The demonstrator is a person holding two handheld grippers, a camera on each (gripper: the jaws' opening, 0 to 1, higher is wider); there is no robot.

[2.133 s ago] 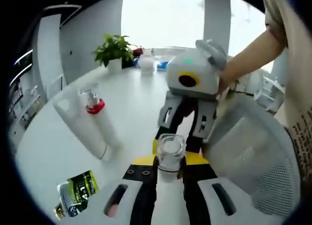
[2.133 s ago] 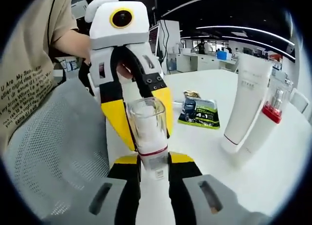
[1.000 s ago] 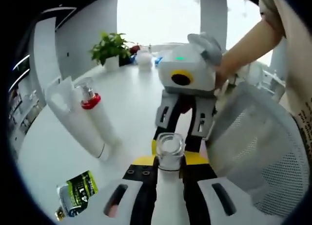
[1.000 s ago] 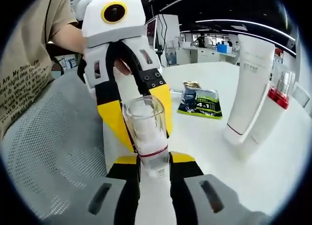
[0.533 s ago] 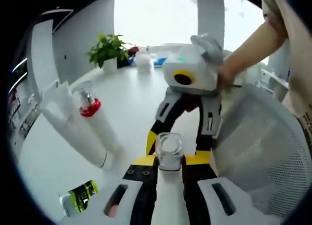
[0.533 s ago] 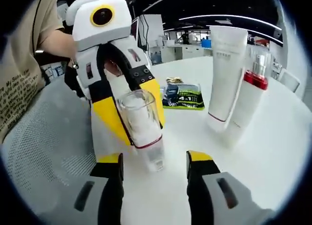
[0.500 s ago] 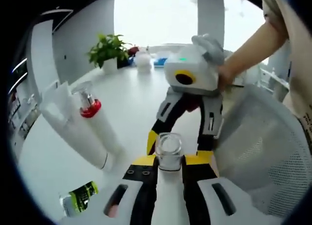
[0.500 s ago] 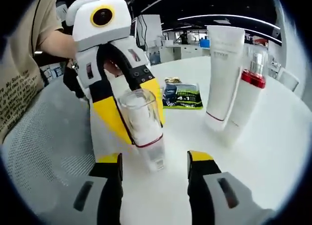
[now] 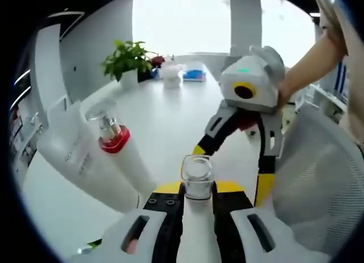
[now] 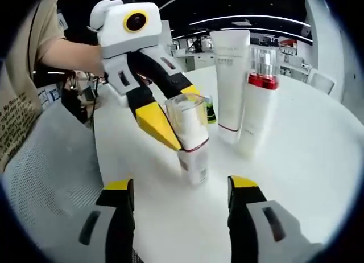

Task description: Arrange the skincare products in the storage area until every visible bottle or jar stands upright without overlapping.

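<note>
standing between the left hand-held gripper (image 10: 173, 132) jaws, clear-capped bottle (image 10: 190, 140).

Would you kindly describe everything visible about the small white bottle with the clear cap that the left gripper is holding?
The small white bottle with the clear cap looks like plastic: a white body, a thin red band under a see-through cap, and a small printed label low on its side. The left gripper is clamped on it with yellow-tipped jaws, and it leans slightly. Its base sits at the white table, contact unclear. It is apart from the right gripper, whose jaws stand open.
</note>
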